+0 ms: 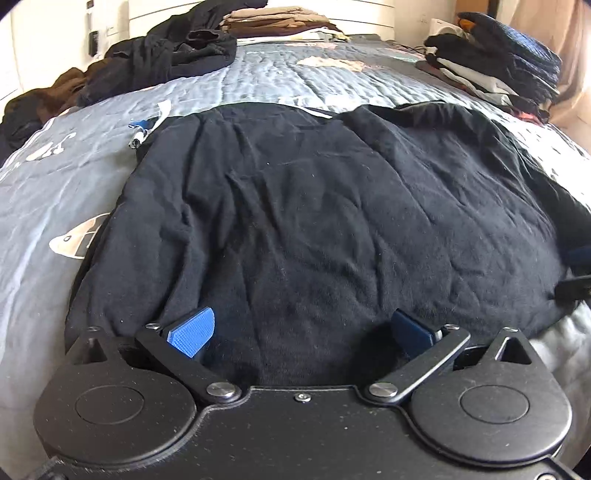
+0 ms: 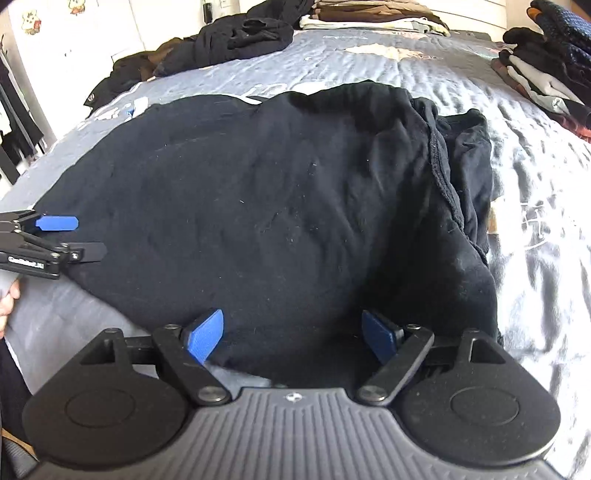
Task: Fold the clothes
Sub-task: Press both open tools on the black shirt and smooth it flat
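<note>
A black garment (image 1: 314, 206) lies spread flat on the grey bedspread (image 1: 55, 192), its right side bunched into folds (image 2: 458, 166). My left gripper (image 1: 301, 332) hovers open over the garment's near edge, blue pads wide apart and nothing between them. In the right wrist view it (image 2: 79, 236) comes in from the left at the garment's near-left corner. My right gripper (image 2: 293, 336) is also open, over the near hem towards the right, where a strip of bedspread shows under the left pad (image 2: 207, 334). Its fingertips (image 1: 580, 254) peek in at the right edge of the left wrist view.
A heap of dark unfolded clothes (image 1: 166, 55) lies at the far left of the bed. Folded stacks sit at the back (image 1: 280, 22) and at the far right (image 1: 498, 70). A person's hand (image 2: 7, 299) shows at the left edge. A wardrobe front (image 2: 74, 33) stands behind.
</note>
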Available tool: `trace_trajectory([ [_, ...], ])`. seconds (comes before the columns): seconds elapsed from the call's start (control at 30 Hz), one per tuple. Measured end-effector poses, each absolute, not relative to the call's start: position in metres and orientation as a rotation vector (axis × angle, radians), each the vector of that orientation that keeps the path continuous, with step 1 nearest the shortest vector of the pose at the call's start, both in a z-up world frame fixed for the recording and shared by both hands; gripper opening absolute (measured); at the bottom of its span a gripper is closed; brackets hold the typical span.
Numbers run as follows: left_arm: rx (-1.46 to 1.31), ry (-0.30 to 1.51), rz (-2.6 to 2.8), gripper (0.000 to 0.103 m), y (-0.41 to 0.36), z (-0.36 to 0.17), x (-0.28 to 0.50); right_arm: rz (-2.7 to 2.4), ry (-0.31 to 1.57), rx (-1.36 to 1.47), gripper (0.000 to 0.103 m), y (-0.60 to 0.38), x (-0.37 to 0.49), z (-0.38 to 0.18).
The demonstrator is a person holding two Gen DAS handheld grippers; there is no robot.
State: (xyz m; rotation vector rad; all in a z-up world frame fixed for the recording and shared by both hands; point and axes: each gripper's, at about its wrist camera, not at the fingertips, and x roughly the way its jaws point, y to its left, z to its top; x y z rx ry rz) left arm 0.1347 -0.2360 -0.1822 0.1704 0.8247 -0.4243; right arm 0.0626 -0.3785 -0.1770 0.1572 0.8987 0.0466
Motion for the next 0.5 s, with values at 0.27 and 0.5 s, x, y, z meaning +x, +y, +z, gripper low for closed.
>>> trace_trajectory([
  [0.27,0.146,0.844,-0.401,0.102,-0.225,-0.182,0.122,-0.01,0.89,0.148,0.082,-0.388,0.036,-0.169],
  [0.5,0.175,0.841,-0.396,0.103,-0.228,-0.184,0.119,-0.022,0.919,0.125,0.082,-0.385,0.038,-0.175],
])
